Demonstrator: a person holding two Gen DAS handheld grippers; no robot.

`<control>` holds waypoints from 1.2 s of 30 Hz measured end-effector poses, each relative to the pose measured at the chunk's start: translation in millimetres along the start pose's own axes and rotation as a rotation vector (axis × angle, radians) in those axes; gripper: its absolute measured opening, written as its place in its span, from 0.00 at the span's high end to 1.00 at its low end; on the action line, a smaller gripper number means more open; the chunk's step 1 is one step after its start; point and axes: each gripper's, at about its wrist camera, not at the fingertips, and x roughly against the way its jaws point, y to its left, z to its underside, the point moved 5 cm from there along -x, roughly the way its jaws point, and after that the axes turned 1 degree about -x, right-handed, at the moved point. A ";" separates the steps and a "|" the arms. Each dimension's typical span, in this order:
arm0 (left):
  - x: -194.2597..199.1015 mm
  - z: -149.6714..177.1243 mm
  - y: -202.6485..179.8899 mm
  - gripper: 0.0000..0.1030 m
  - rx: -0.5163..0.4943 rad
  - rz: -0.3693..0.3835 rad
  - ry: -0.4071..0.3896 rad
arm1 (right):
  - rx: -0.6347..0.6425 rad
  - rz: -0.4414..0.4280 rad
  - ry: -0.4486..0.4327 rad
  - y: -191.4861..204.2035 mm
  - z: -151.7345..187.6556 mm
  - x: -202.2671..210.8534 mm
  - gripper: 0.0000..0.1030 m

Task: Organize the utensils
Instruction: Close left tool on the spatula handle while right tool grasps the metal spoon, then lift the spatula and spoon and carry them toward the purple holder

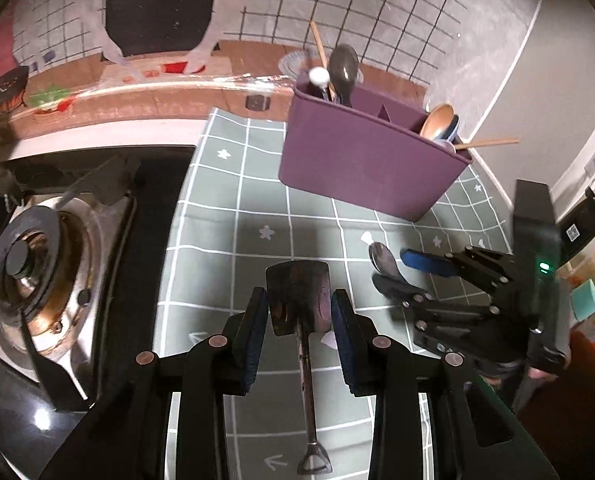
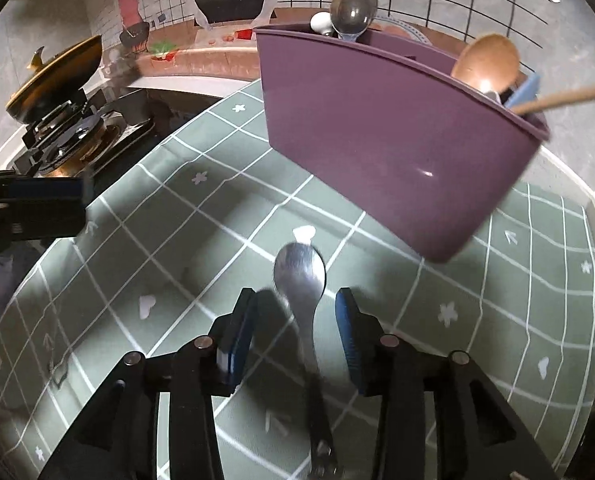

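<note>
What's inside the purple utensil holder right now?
Purple utensil holder: grey spoon and white knob at one end; wooden spoon, chopstick at the other. Its walls hide their lower parts.

My shovel-shaped dark metal spoon point(image 1: 297, 300) sits between my pads; a steel spoon point(image 2: 300, 280) lies on the mat; the purple caddy point(image 2: 377, 140) stands upright, holding spoons and chopsticks.
</note>
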 end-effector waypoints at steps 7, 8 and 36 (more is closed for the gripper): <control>10.2 2.1 5.8 0.67 0.007 0.006 -0.014 | 0.029 0.015 -0.009 1.9 -12.4 -7.9 0.63; 10.7 2.4 5.7 0.67 0.005 0.004 -0.016 | 0.031 0.019 -0.011 2.4 -12.7 -7.8 0.73; 60.6 -5.8 -44.0 0.68 -0.140 0.116 -0.118 | -0.274 0.224 -0.225 -6.6 15.4 143.3 0.76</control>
